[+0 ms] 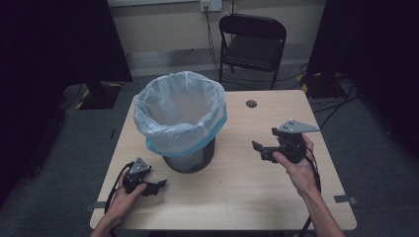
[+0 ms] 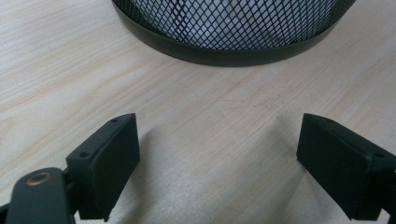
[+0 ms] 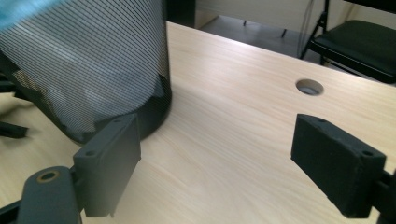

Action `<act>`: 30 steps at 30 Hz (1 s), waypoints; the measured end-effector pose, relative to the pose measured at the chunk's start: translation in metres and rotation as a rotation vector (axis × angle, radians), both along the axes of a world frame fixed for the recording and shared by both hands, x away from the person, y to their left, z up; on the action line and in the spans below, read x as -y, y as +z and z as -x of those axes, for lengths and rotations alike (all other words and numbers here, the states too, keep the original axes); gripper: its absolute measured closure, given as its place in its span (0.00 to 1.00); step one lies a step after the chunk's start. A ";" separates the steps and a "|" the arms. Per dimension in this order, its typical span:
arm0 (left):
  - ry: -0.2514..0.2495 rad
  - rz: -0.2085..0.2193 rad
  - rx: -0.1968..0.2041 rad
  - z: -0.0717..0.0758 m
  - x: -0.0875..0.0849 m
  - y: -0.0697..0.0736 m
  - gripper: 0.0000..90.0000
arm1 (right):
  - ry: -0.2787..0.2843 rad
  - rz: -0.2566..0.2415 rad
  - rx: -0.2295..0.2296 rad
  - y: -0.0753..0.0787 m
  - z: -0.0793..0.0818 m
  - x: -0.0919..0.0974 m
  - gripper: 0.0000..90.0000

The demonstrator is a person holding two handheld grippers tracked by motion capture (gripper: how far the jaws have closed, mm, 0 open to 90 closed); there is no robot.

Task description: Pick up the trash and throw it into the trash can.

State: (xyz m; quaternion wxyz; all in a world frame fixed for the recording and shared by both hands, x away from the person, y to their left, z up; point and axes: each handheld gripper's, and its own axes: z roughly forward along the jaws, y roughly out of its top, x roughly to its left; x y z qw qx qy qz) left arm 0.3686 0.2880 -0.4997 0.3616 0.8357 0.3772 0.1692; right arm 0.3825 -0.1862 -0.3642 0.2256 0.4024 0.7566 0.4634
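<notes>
A black mesh waste bin [image 1: 190, 160] lined with a pale plastic bag [image 1: 179, 106] stands on the wooden table [image 1: 257, 197], left of centre. My left gripper [image 1: 159, 186] lies low on the table in front of the bin, jaws wide apart and nothing between them. In the left gripper view its jaws [image 2: 217, 144] face the bin's base [image 2: 224, 51] across bare wood. My right gripper [image 1: 257, 148] hovers to the right of the bin, open and holding nothing. The right gripper view has it [image 3: 217, 149] aimed past the bin's mesh wall [image 3: 88, 70].
A round cable hole [image 1: 251, 103] sits in the table's far right part, also seen as the cable hole [image 3: 309, 87] in the right gripper view. A black folding chair [image 1: 252, 47] stands behind the table. Cables lie on the floor at the right.
</notes>
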 end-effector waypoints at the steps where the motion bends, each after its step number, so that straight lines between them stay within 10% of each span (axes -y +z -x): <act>1: 0.000 0.000 0.000 0.000 0.000 0.000 0.14 | -0.007 0.002 -0.006 -0.003 0.001 0.002 0.17; 30: 0.001 0.007 -0.007 0.000 0.001 0.000 0.13 | -0.185 0.121 -0.196 -0.118 0.024 0.049 0.17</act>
